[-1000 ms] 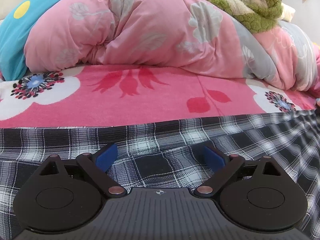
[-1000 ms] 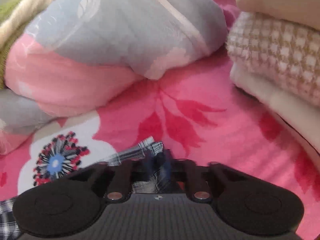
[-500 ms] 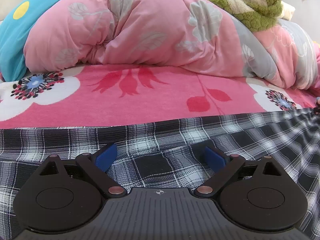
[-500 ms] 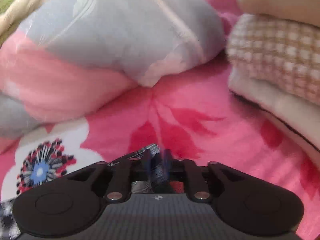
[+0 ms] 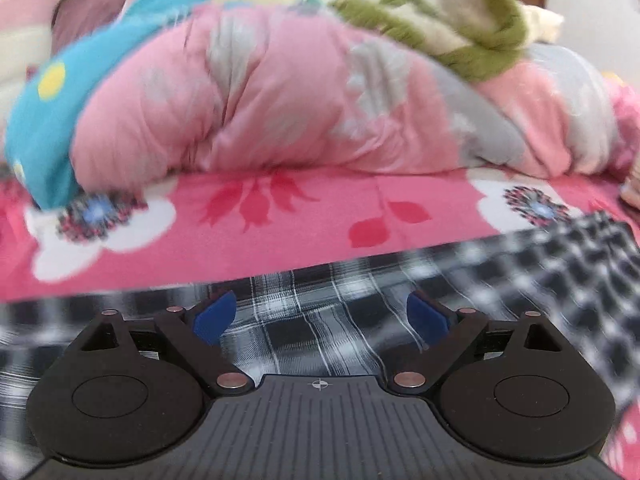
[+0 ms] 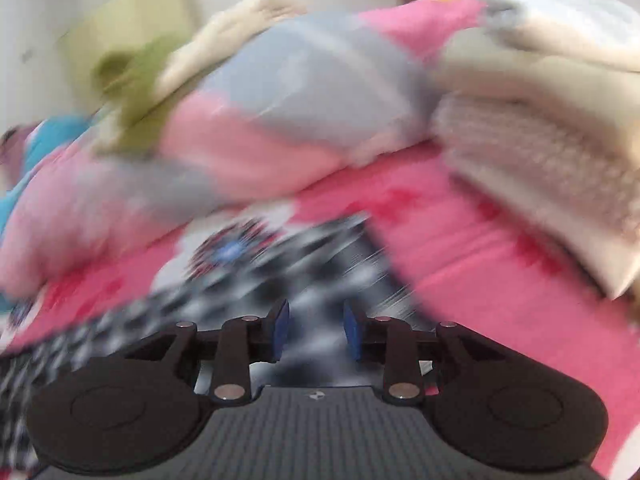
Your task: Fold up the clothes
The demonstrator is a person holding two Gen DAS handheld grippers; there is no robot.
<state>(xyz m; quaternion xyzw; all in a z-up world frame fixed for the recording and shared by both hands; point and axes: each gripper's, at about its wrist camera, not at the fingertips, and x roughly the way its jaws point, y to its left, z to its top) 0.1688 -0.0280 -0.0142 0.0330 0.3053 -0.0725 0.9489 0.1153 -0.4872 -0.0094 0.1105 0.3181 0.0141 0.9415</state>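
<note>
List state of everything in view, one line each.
left tongs: open, nothing gripped, over the plaid garment
right tongs: partly open, jaws just opened, nothing pinched
plaid garment: lying on the bed sheet, free of both tongs
pink duvet: bunched in a heap
cream blankets: folded, stacked

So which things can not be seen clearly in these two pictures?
- Left wrist view: the near part of the plaid garment is hidden behind the left gripper body.
- Right wrist view: motion blur smears the plaid garment, so its folds and edge cannot be read.
- Right wrist view: the folded stack is cut off by the right edge.
- The person holding the grippers appears in neither view.
</note>
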